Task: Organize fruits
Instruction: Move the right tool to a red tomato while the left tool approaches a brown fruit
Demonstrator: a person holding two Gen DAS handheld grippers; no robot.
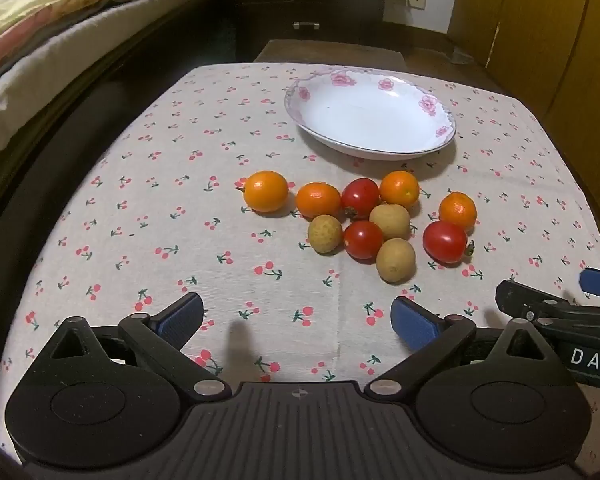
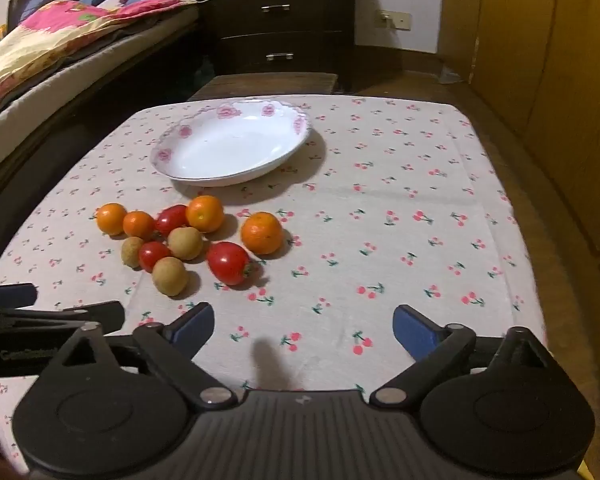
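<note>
Small table covered w/ a cherry-print cloth (image 1: 148,208) sits in a bedroom: bed w/ a pink-and-yellow quilt (image 2: 60,36) off to the left of the plate, dark drawer chest (image 2: 280,32) behind it, wooden wardrobe doors (image 1: 540,32) to its right, wall socket (image 2: 396,19) on the white wall beyond. White plate (image 1: 370,152) w/ pink flower rim stands at the far part of the cloth, nothing in it. Fruit lies in a loose cluster just in front of the plate, apart from it, on the cloth. Count: 4 orange citrus fruits (image 1: 265,191), 3 red tomatoes (image 1: 445,241), 3 tan longans (image 1: 395,260); 10 pcs total. Most touch a neighbour; the leftmost citrus sits slightly apart, and one citrus + one tomato form a pair at the right end. Left gripper (image 1: 298,320) hovers near side of the cluster, farther from the plate, jaws spread wide, nothing between them. Right gripper (image 2: 304,326) likewise, jaws wide apart, nothing held, beside the left one.
</note>
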